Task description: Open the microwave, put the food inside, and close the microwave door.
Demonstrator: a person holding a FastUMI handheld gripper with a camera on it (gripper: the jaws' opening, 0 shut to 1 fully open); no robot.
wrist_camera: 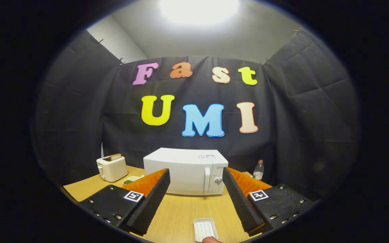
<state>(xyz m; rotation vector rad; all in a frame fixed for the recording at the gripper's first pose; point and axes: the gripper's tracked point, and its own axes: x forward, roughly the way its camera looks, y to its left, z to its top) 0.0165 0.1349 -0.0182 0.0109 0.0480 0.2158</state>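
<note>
Hand-held gripper (196,192) hangs above the light wooden table (177,216) with its two fingers spread wide and nothing between them, aimed straight at the white box-shaped microwave (186,172) that stands beyond them. Its door is closed, flush with the front, with a vertical white bar handle (207,180) just left of the round control knob (218,180). A small white ribbed plastic tray (205,229) lies on the table between and below the fingers, nearer the camera than the microwave, and something reddish, too cut off to identify, peeks in at its near end; whether the tray holds food I cannot tell. To the left stand a cream toaster (111,168) with a slice of bread in its slot and a small shallow dish (132,180) with something green in it; a clear plastic bottle (258,169) stands to the right. A closed door fits both a microwave yet to be loaded and one loaded and closed again, and what sits inside is hidden. If the door is to be worked, a good approach probably keeps the fingers level with the handle, closes one finger behind the bar rather than on the knob, and pulls along the door's arc.
</note>
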